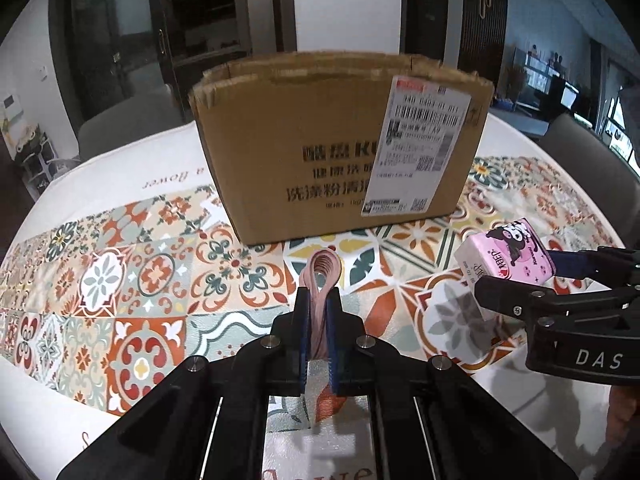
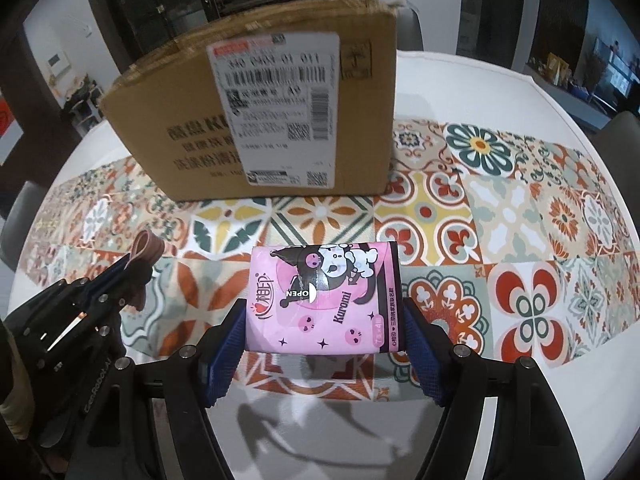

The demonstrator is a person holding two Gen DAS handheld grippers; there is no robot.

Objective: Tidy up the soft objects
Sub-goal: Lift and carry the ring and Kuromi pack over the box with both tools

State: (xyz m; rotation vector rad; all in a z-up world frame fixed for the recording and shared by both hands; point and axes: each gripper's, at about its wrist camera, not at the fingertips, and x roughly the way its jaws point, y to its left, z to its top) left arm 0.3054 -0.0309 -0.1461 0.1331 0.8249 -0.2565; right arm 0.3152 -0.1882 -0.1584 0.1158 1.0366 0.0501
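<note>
In the left wrist view, my left gripper has its fingers pressed together on a thin bundle of pink looped elastic bands. The loops stick out ahead of the fingertips, above the desk with the patterned tile cloth. Straight ahead of these fingers stands the open brown cardboard box with a white shipping label, I think as the place where soft things should go. To the right, my other gripper carries the pink tissue pack.

In the right wrist view, my right gripper clamps the pink plastic pack of tissues with a cartoon print by its two short sides, the blue fingers pressing flat against the wrapper. The pack is lifted, its shadow falls on the desk below. The box is ahead and slightly left. Both items seem ready for dropping in over the box rim.
</note>
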